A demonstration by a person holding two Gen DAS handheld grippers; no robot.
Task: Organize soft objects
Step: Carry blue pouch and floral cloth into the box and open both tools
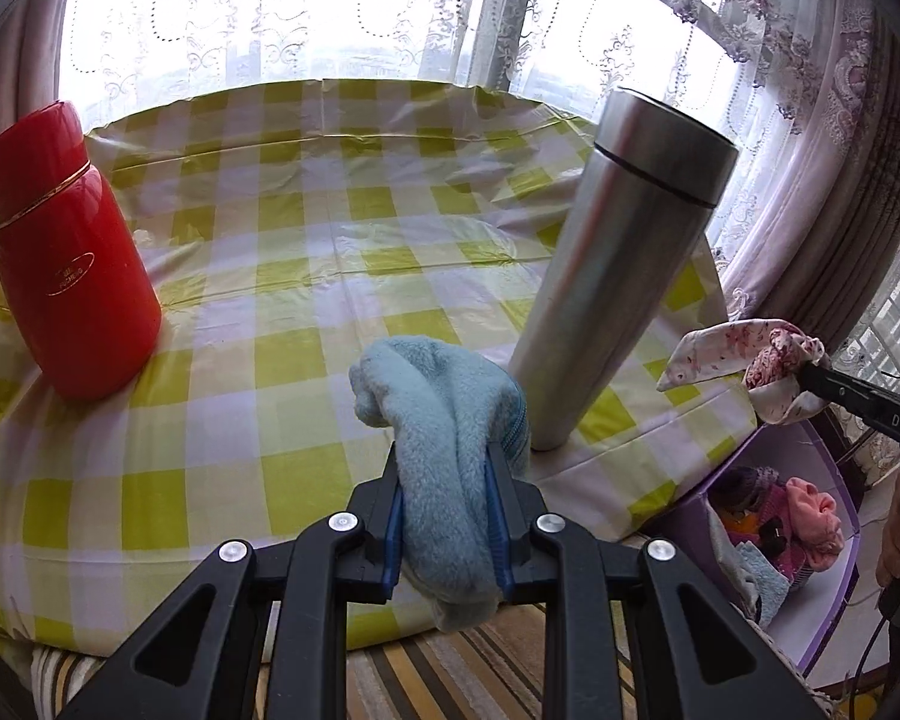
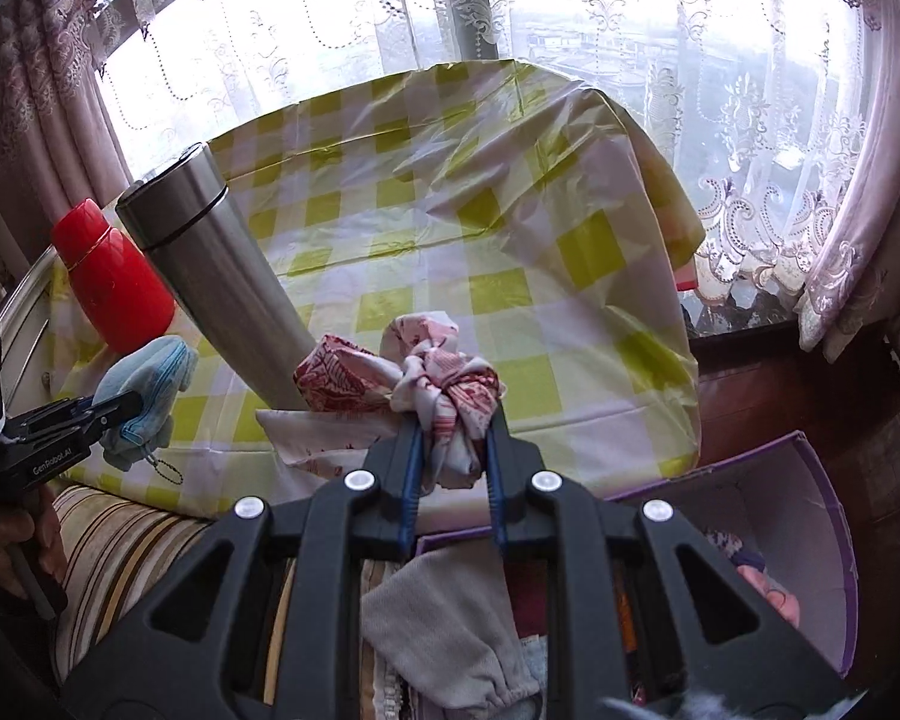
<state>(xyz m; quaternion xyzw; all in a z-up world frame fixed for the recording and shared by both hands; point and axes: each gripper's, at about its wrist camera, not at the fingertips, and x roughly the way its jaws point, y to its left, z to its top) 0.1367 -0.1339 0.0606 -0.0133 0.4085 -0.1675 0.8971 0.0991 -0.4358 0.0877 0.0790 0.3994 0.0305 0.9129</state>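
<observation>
My left gripper (image 1: 444,468) is shut on a fluffy light blue zip pouch (image 1: 444,420), held above the near edge of the checked table (image 1: 306,300). The pouch also shows in the right wrist view (image 2: 147,384), with a small chain hanging from it. My right gripper (image 2: 450,438) is shut on a knotted pink-and-white floral cloth (image 2: 438,372), held above the table's right front edge. That cloth also shows in the left wrist view (image 1: 744,360). A purple box (image 2: 810,516) with several soft items stands below the right gripper; it also shows in the left wrist view (image 1: 834,546).
A red flask (image 1: 66,252) stands at the table's left. A tall steel thermos (image 1: 624,270) stands near the right front edge, between the two grippers. Lace curtains and a window lie behind the table. A striped cushion (image 2: 126,546) sits below the near edge.
</observation>
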